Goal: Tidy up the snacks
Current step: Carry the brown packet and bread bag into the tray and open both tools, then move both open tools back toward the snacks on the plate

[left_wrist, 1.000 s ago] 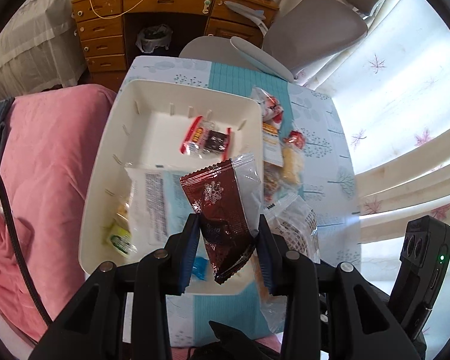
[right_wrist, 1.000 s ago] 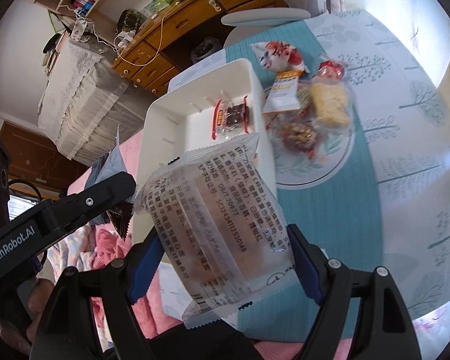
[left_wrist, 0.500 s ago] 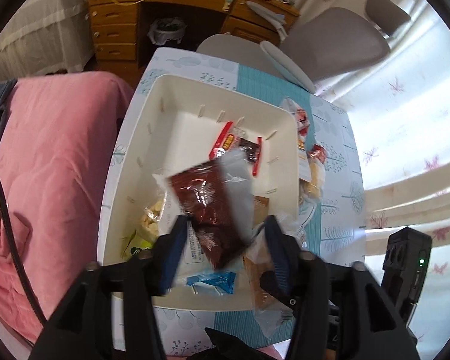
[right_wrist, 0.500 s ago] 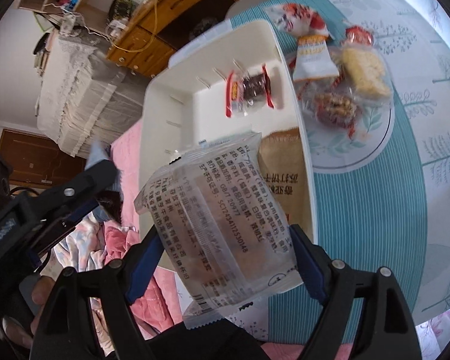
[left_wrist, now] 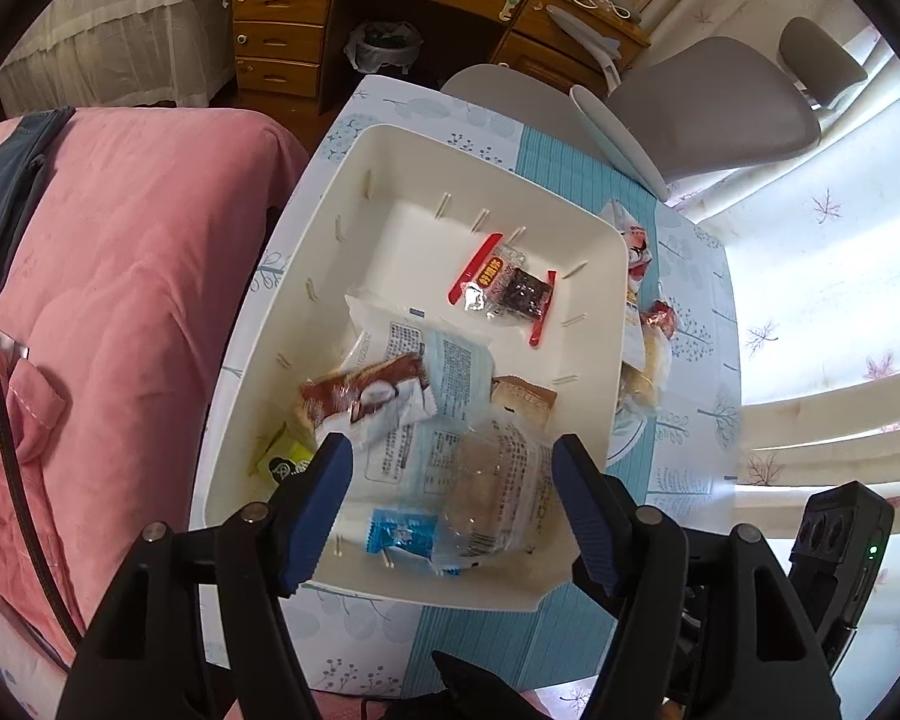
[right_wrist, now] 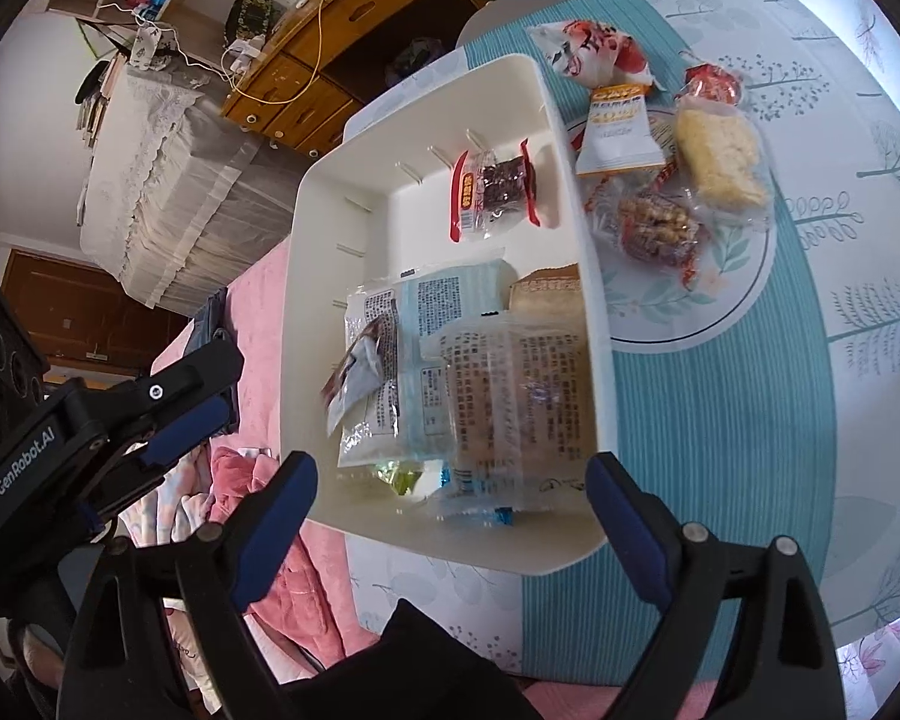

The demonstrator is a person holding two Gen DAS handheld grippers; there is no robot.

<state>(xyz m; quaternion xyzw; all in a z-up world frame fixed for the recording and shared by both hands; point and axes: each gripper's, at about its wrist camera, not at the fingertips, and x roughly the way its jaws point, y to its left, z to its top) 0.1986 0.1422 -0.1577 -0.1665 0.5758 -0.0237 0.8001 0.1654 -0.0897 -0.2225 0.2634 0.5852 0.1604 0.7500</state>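
A white bin [left_wrist: 480,165] [right_wrist: 438,90] stands on the teal tablecloth with several packets in it. My left gripper [left_wrist: 450,468] hangs over its near end, jaws opening, nothing between the pads. The brown chocolate packet [left_wrist: 366,399] [right_wrist: 360,372] lies loose on a pale blue wrapper [left_wrist: 456,372]. My right gripper [right_wrist: 450,480] is above the same end, jaws opening wide. The clear bread packet [right_wrist: 510,396] [left_wrist: 498,480] is blurred, down inside the bin and free of the pads. The left gripper [right_wrist: 210,396] also shows beside the bin in the right wrist view.
A plate [right_wrist: 750,276] right of the bin carries several more wrapped snacks [right_wrist: 660,222]. Pink bedding [left_wrist: 120,300] runs along the bin's left side. A grey chair [left_wrist: 702,102] and a wooden desk [left_wrist: 342,12] stand beyond the table.
The brown packet has left the left jaws and dropped into the bin. The clear bread packet has slipped out of the right jaws into the bin. Both pairs of jaws stand wider.
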